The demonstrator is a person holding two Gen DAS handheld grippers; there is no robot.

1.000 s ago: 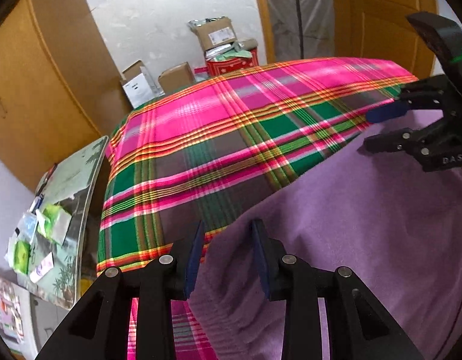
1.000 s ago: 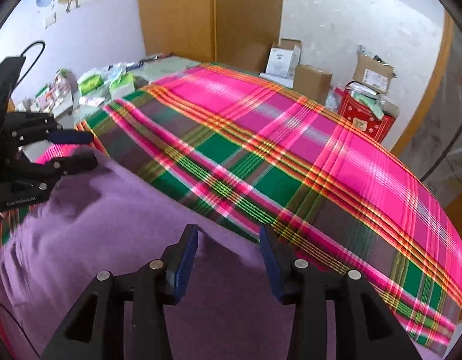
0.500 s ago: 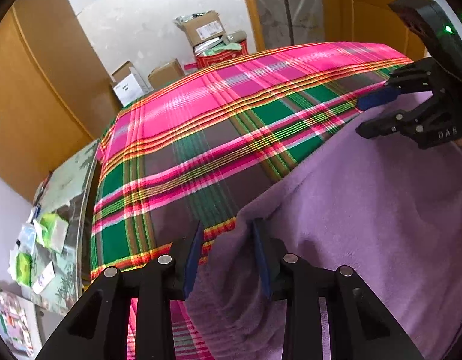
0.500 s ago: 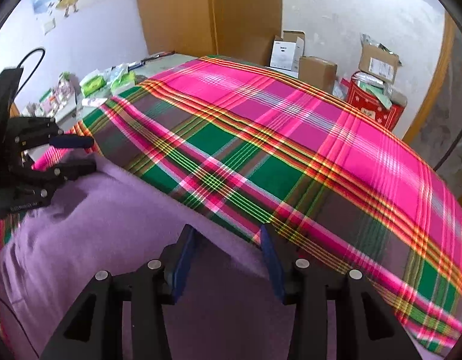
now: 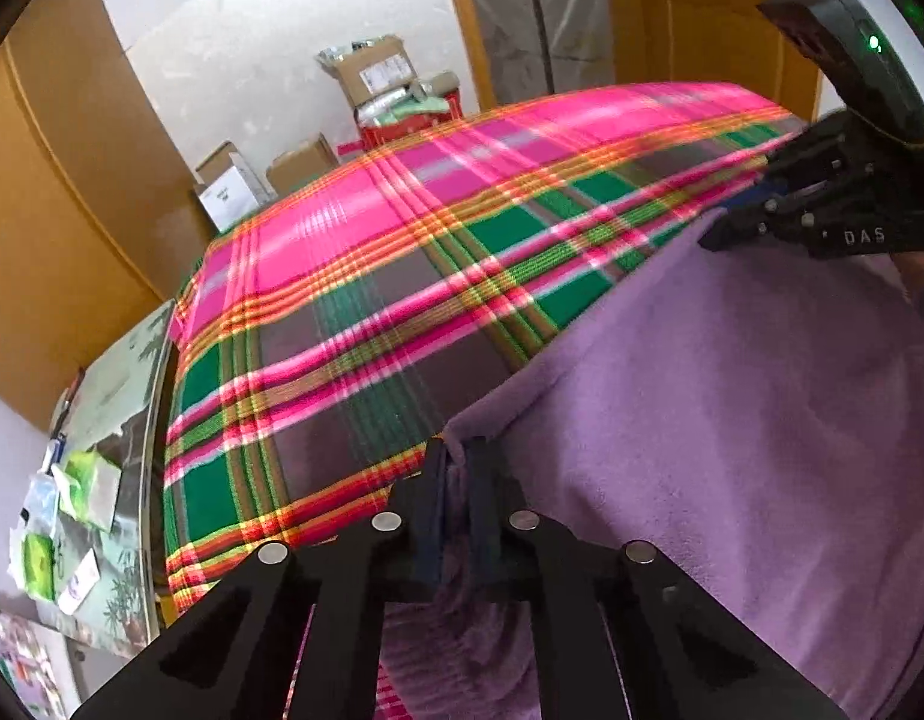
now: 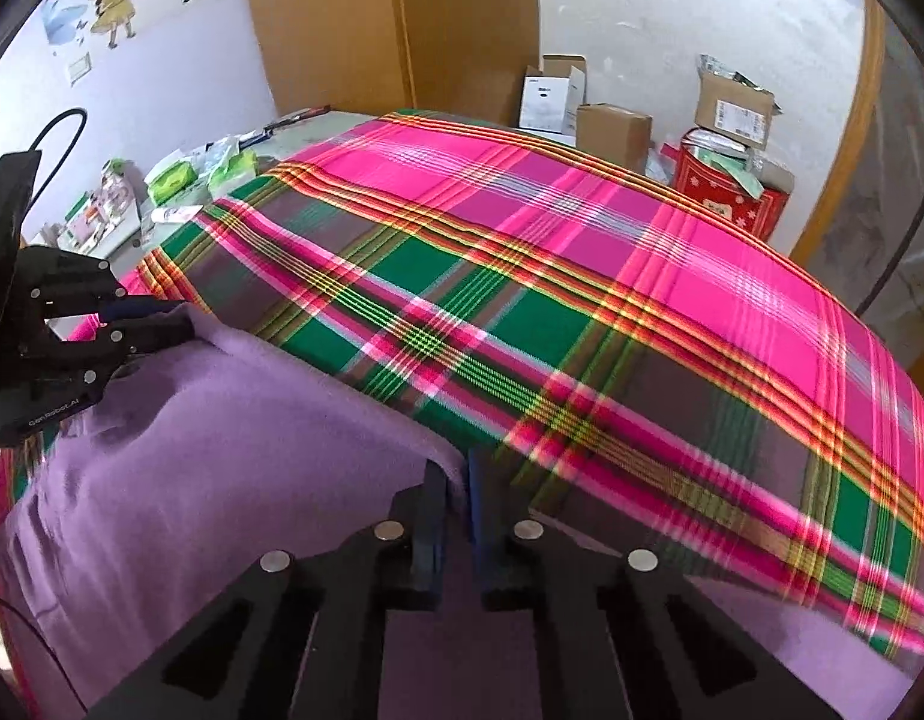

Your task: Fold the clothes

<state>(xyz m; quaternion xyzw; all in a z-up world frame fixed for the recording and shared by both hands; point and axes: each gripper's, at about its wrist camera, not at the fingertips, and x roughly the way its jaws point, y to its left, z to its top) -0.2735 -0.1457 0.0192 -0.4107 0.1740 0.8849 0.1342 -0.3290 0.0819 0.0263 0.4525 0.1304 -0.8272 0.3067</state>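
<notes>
A purple fleece garment point(image 5: 732, 420) lies over the near part of a pink and green plaid bed cover point(image 5: 402, 276). My left gripper point(image 5: 459, 462) is shut on the garment's far left corner, with purple cloth pinched between its fingers. My right gripper point(image 6: 456, 474) is shut on the far right corner of the same garment point(image 6: 222, 432). The right gripper point(image 5: 756, 213) also shows at the right edge of the left wrist view, and the left gripper point(image 6: 168, 318) at the left edge of the right wrist view, each clamped on the cloth edge.
The plaid cover point(image 6: 582, 276) stretches away beyond the garment. Cardboard boxes point(image 6: 612, 126) and a red box point(image 6: 726, 198) stand against the far wall. A side table point(image 5: 102, 462) with packets stands left of the bed. Wooden wardrobe doors point(image 6: 402, 30) rise behind.
Both grippers went from open to shut, pinching the garment's far edge at its two corners. The cloth edge now sits bunched between each pair of fingers.
</notes>
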